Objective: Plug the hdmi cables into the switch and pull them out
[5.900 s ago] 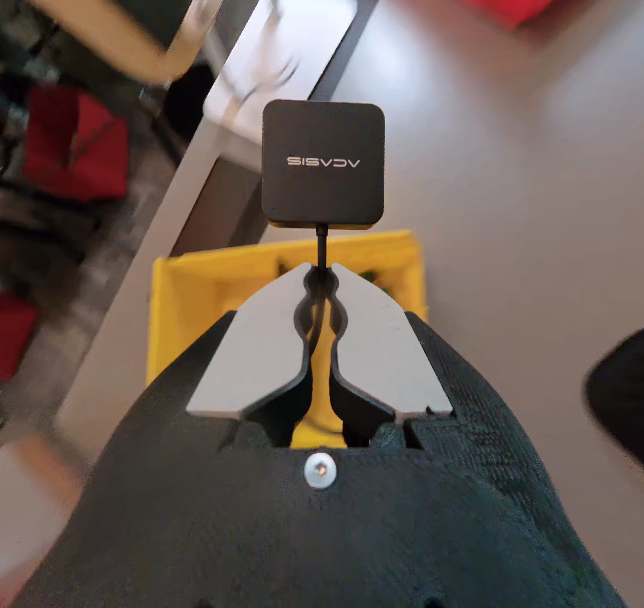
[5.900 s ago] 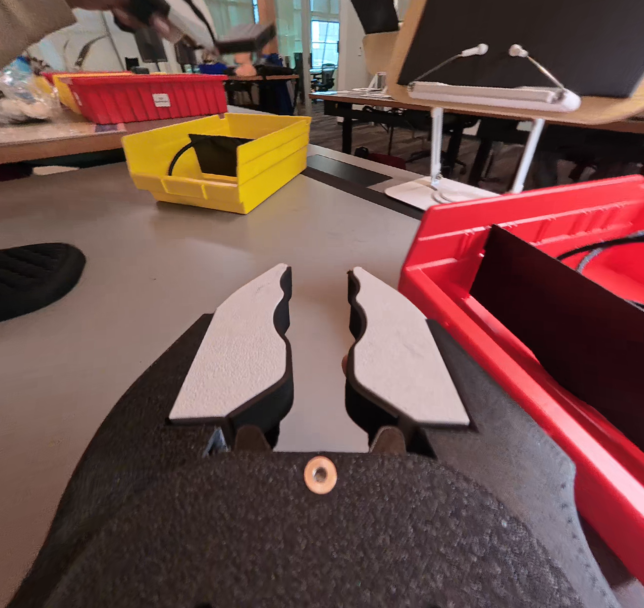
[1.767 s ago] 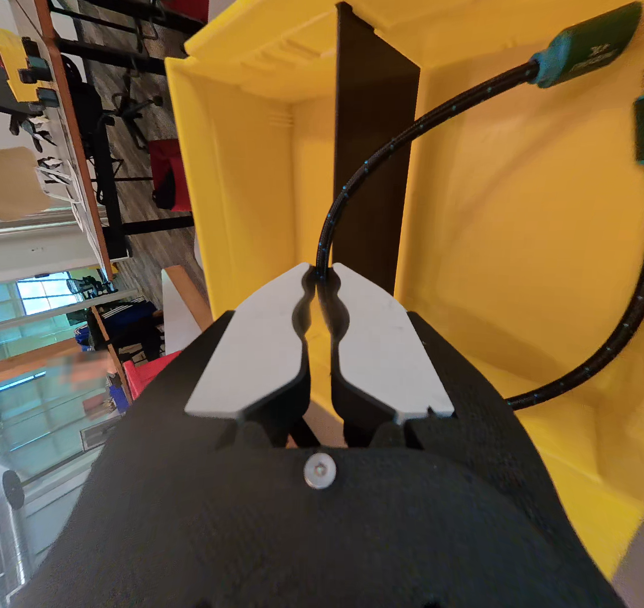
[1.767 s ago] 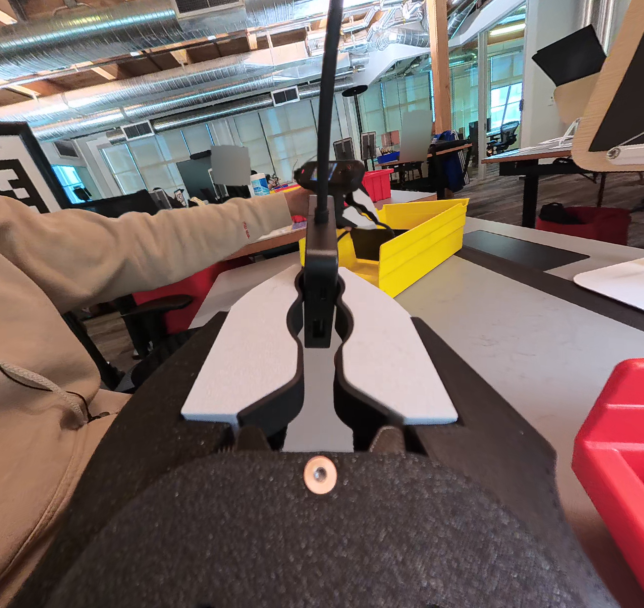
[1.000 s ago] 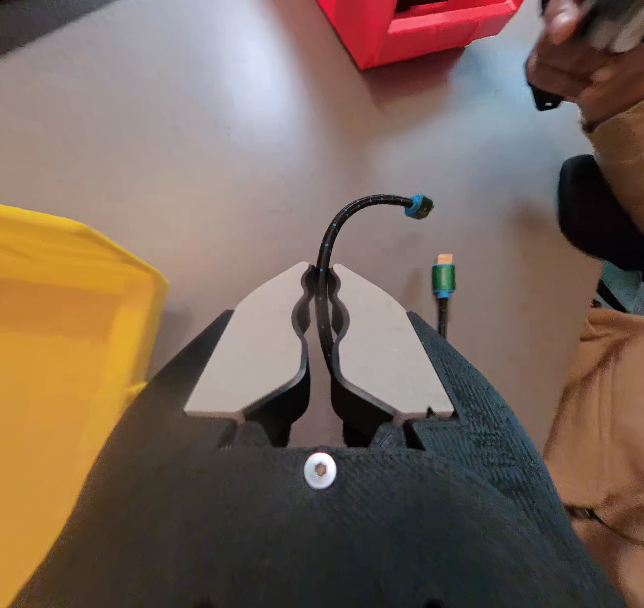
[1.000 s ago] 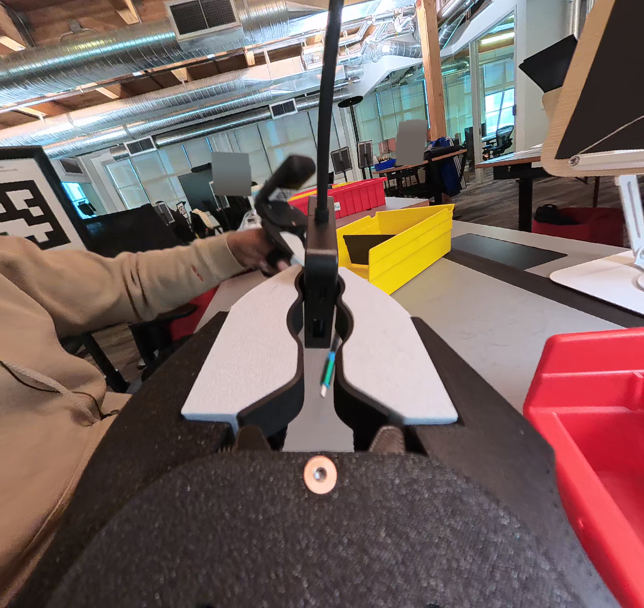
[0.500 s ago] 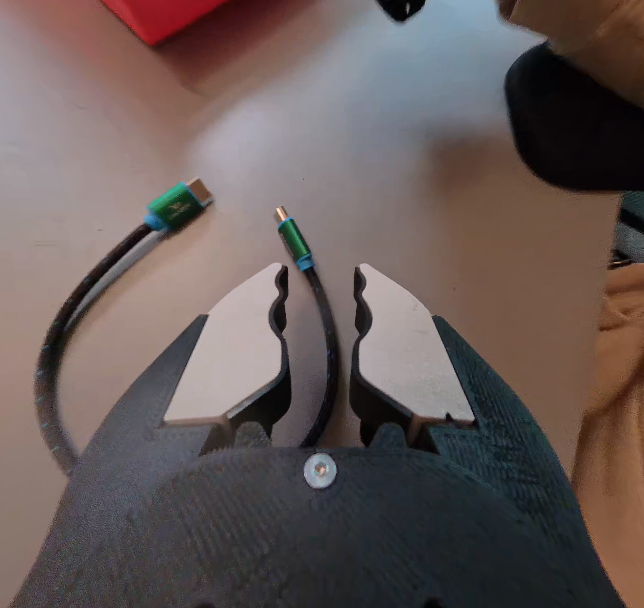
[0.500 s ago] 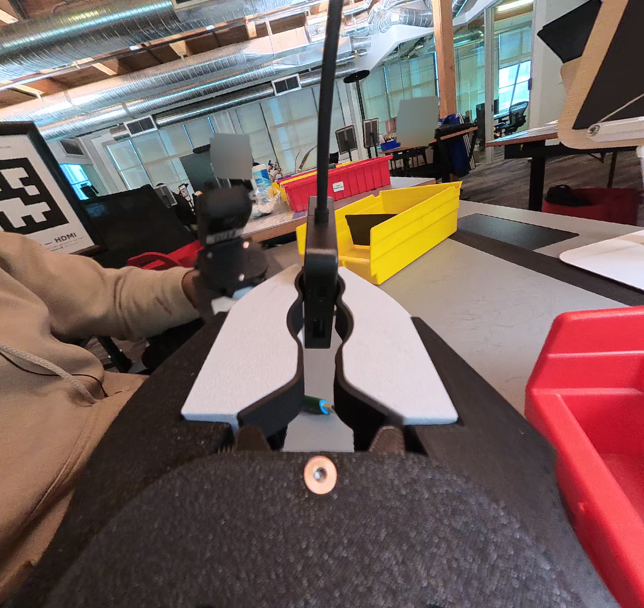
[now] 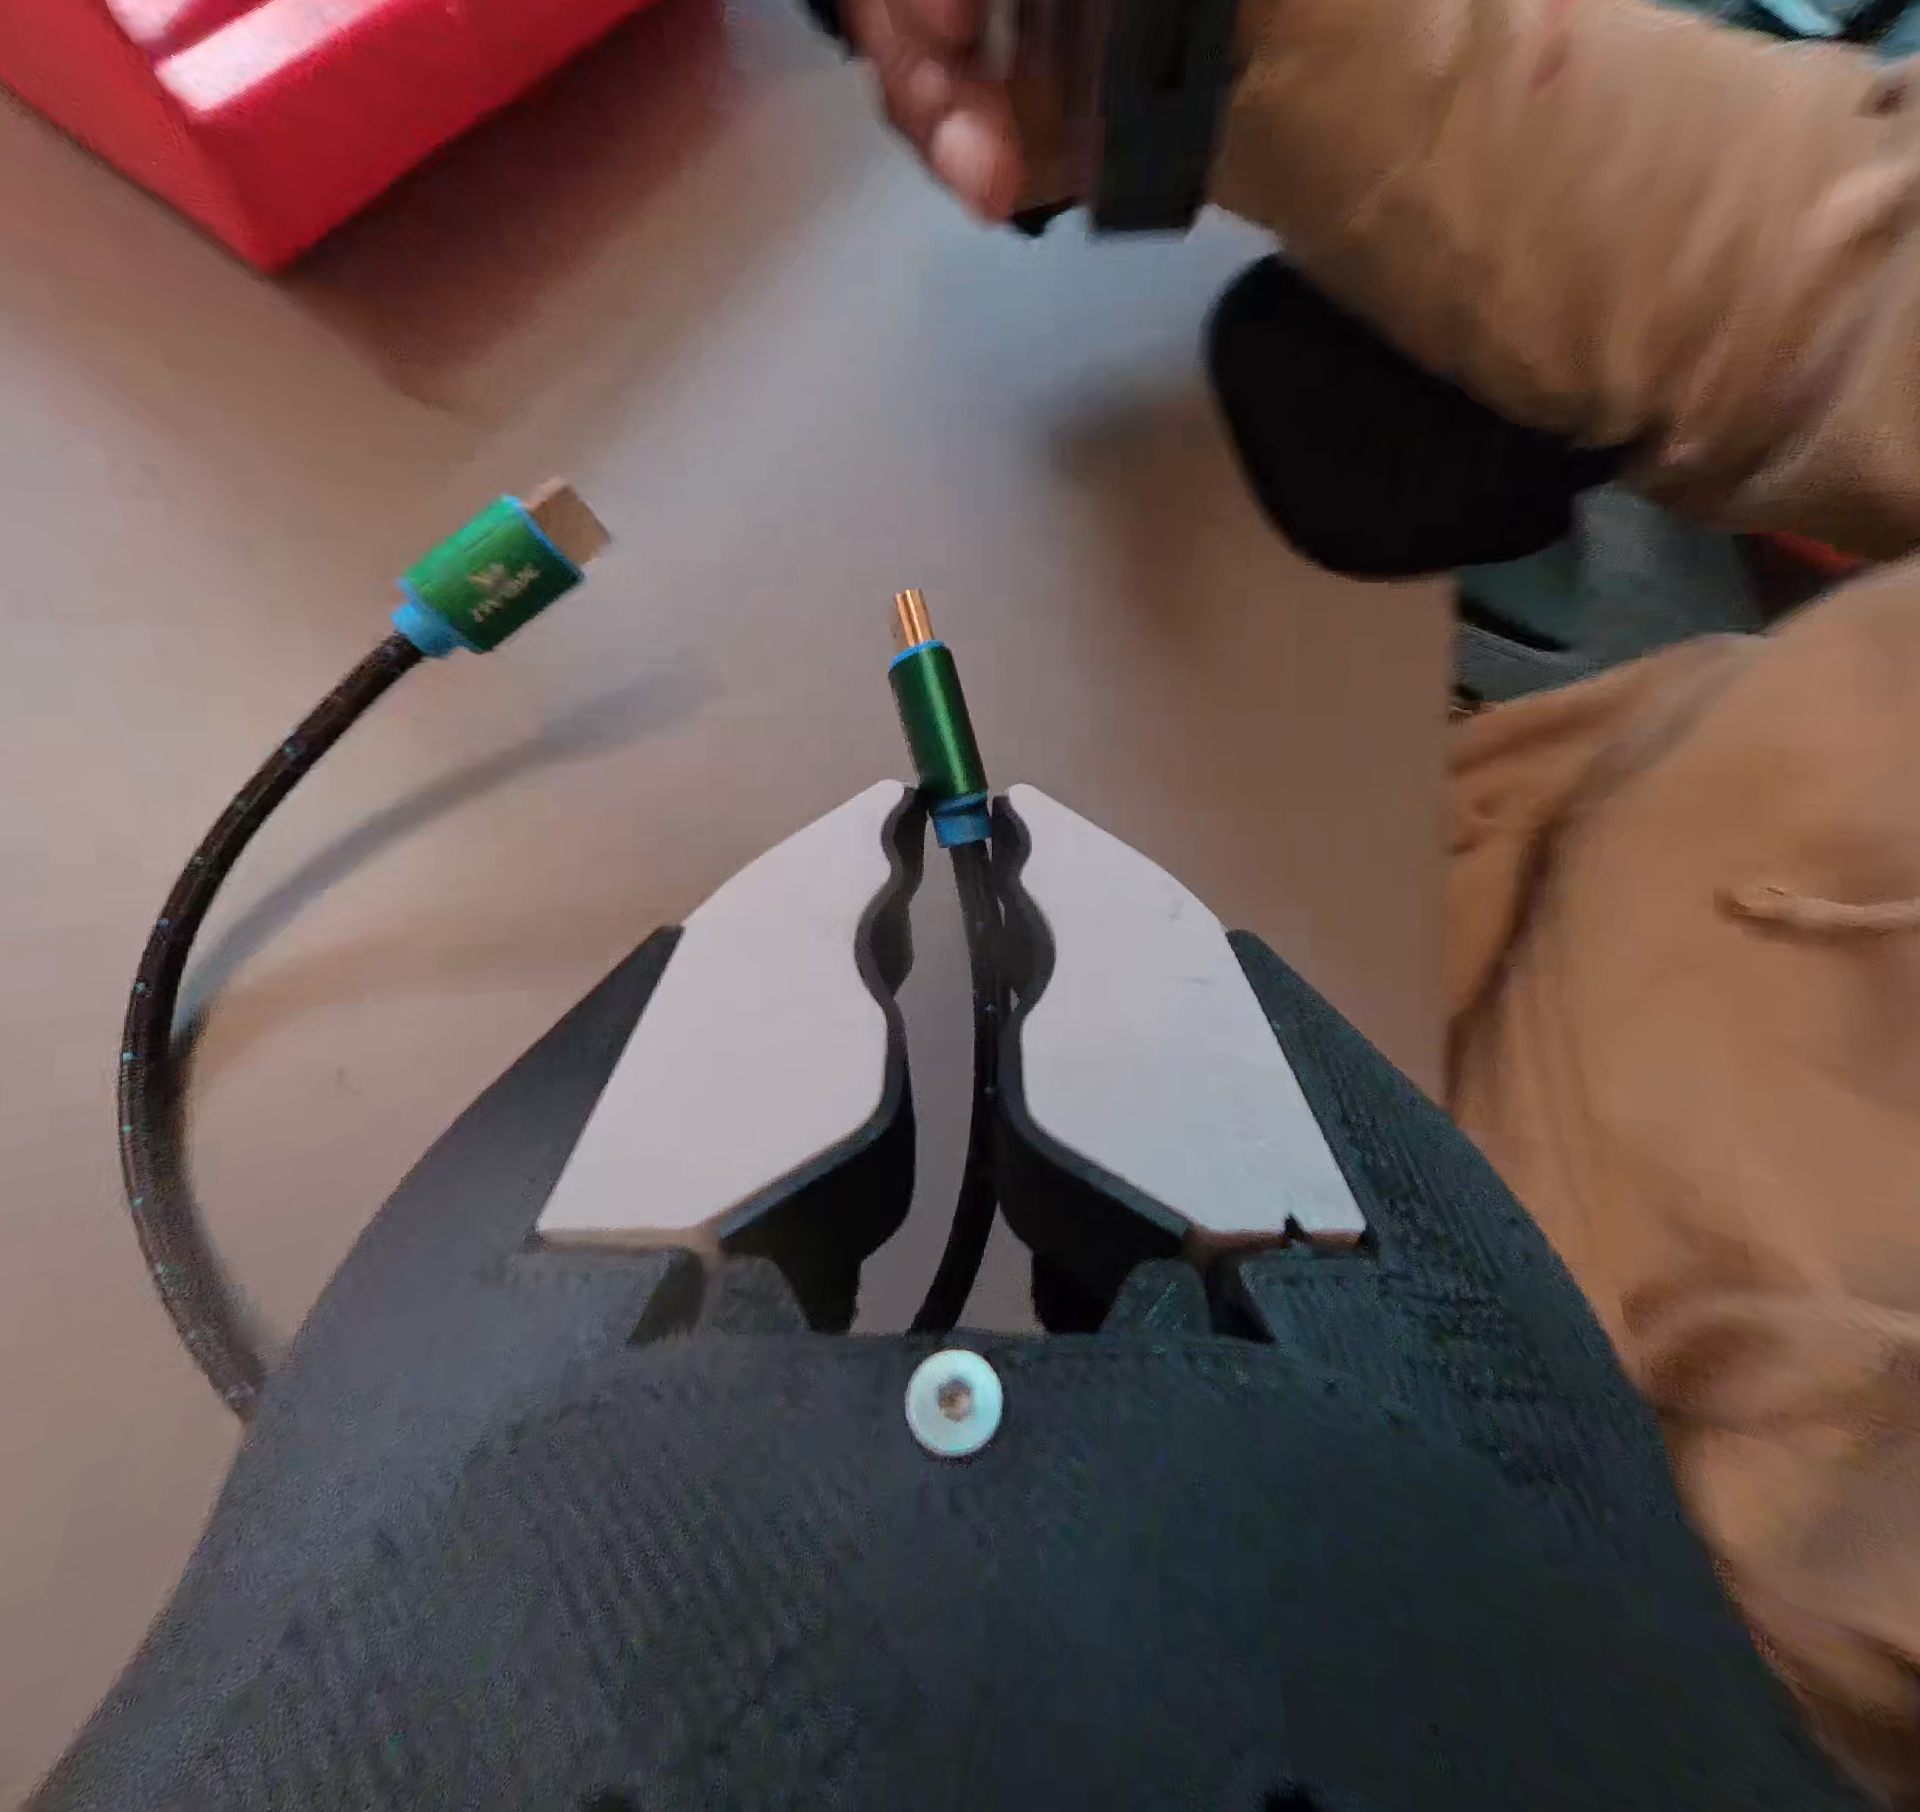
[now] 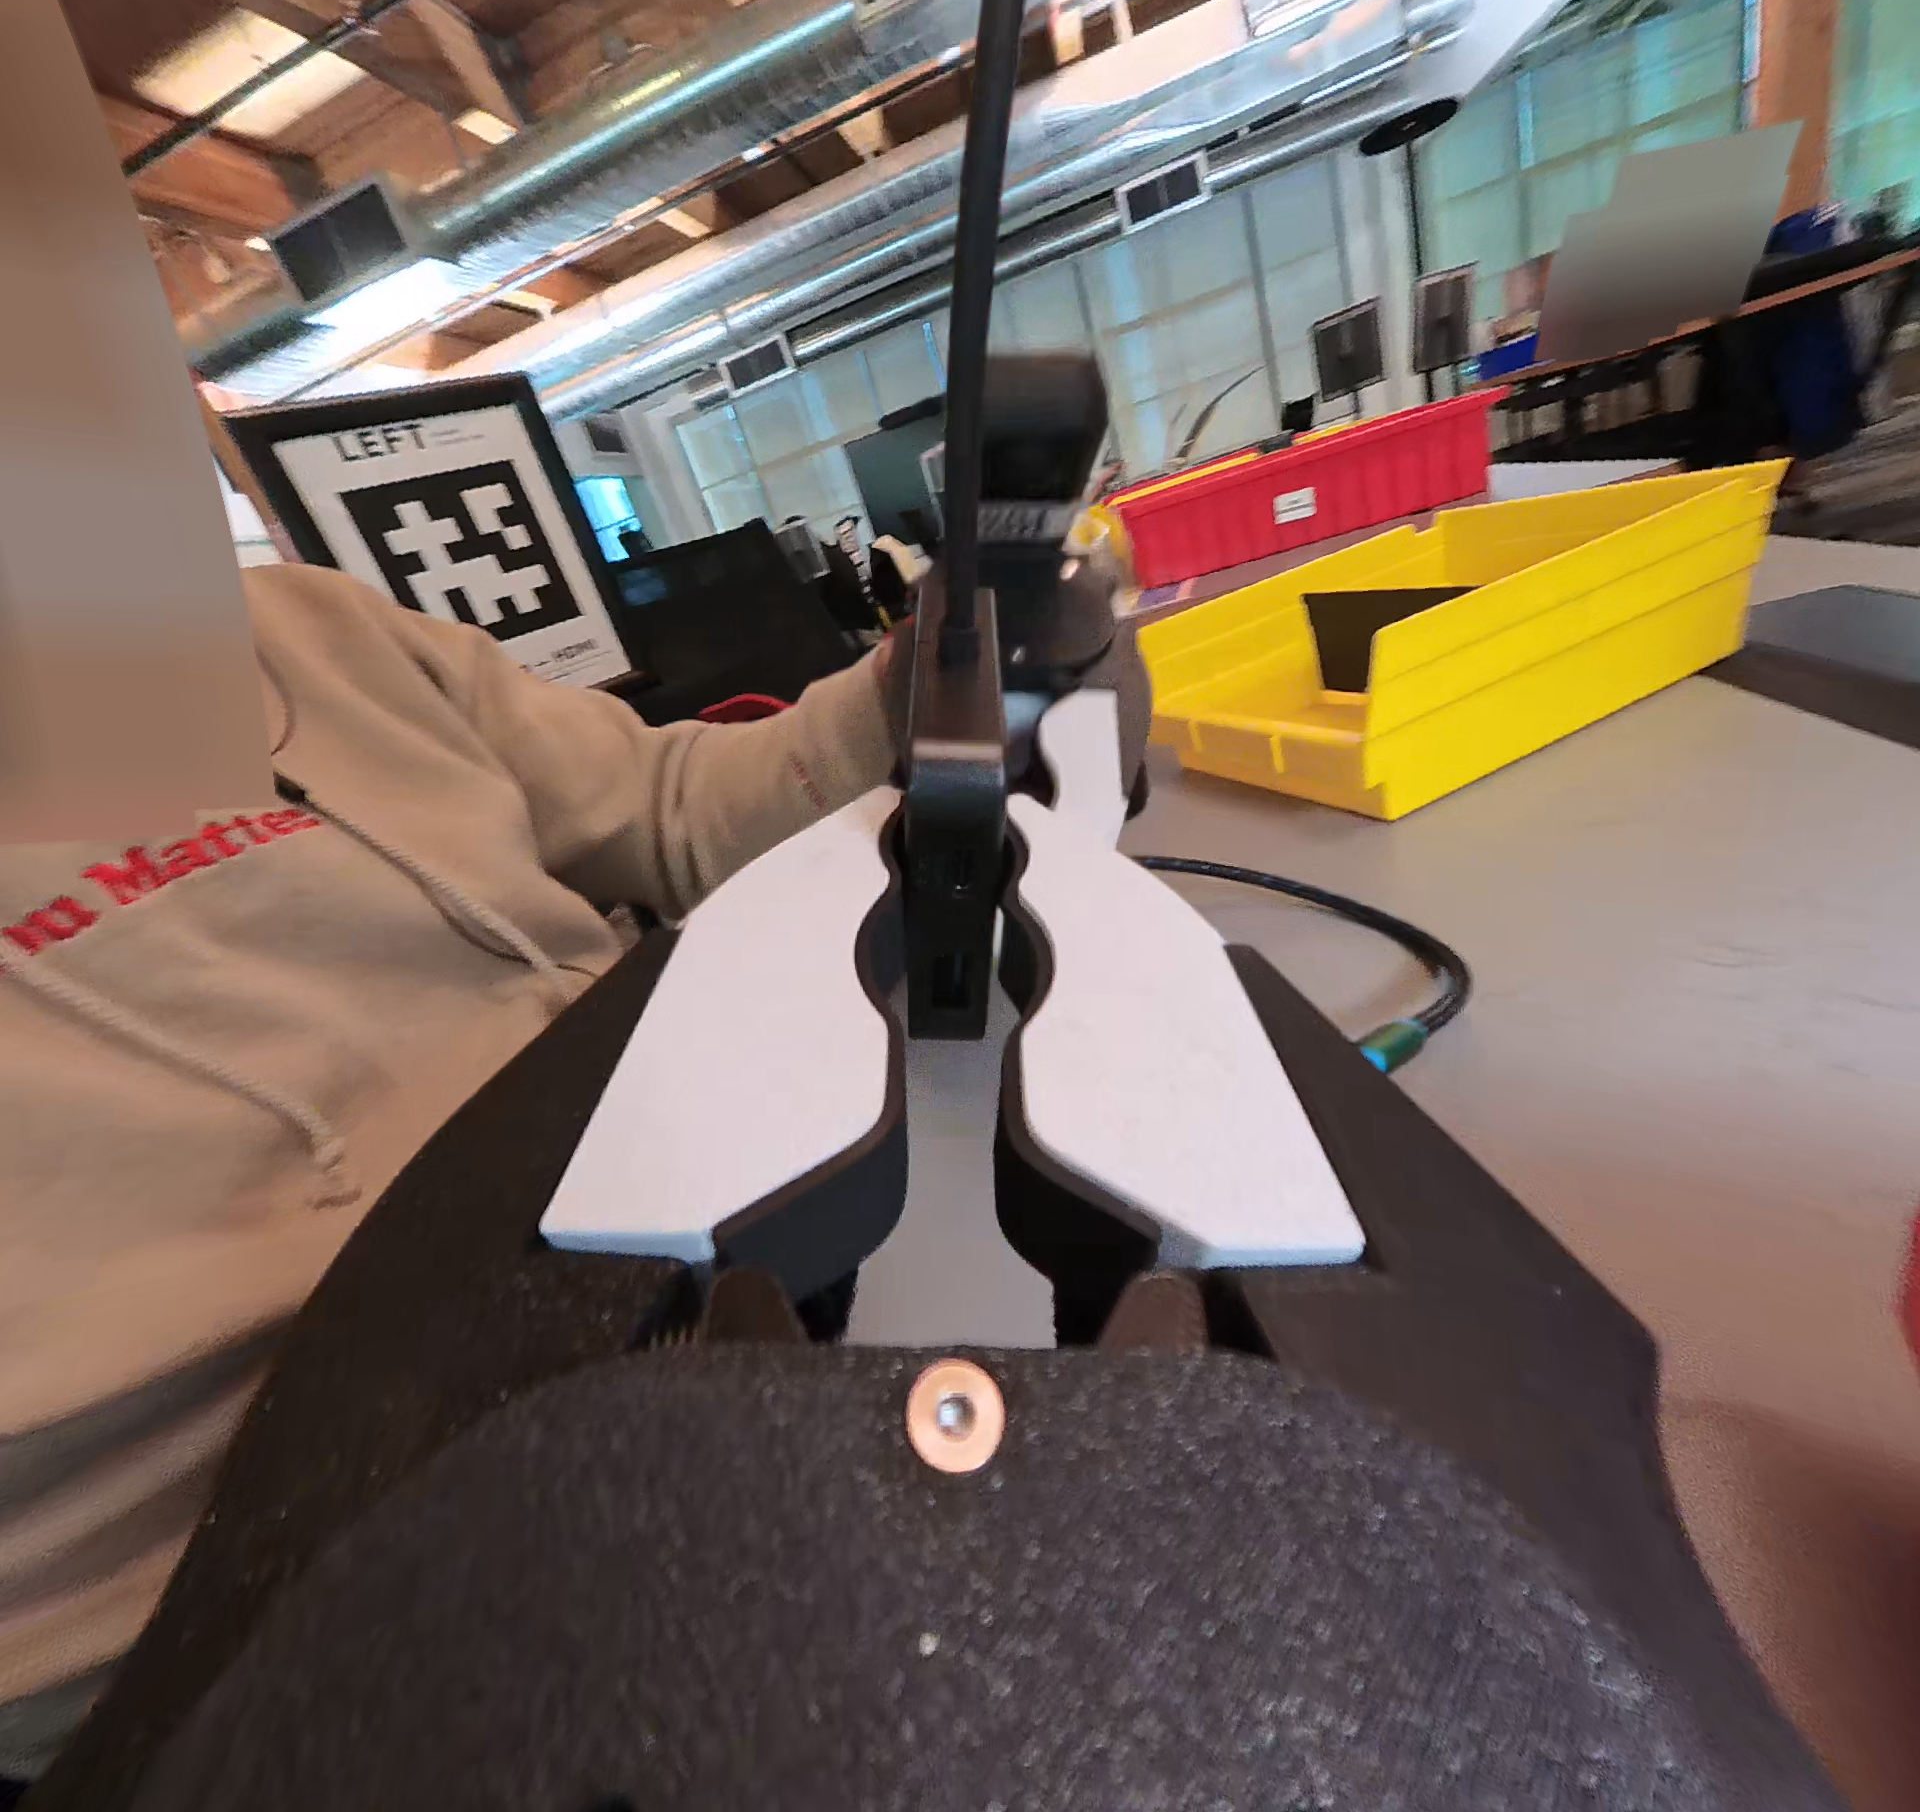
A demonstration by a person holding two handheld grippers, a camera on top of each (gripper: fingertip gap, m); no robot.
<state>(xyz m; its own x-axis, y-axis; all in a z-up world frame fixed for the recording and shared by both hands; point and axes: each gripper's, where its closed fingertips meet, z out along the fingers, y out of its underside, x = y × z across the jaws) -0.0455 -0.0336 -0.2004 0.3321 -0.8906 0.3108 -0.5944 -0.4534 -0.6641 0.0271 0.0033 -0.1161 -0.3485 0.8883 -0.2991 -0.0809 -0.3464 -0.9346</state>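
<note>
My left gripper point(image 9: 954, 801) is shut on a black braided HDMI cable point(image 9: 971, 983) just behind its green plug point(image 9: 935, 718), whose gold tip points forward over the table. The cable's other green plug point(image 9: 497, 573) lies on the table to the left. My right gripper point(image 10: 951, 812) is shut on the black switch point(image 10: 951, 879), held edge-on and upright, with its thin black lead point(image 10: 982, 235) rising from the top. The left gripper's white fingers point(image 10: 1081, 754) show just behind the switch. In the left wrist view the right hand point(image 9: 935, 58) and its handle are blurred at the top.
A red bin point(image 9: 260, 69) sits at the far left of the grey table point(image 9: 727, 360). A yellow bin point(image 10: 1455, 650) and another red bin point(image 10: 1309, 505) stand farther back. A black pad point(image 9: 1371, 453) lies at the table's edge. The person's tan sleeve point(image 10: 520, 775) fills the left.
My left gripper, open around the cable half a second ago, has shut on it just behind the plug. The right gripper, still holding the switch, has come closer to the left gripper.
</note>
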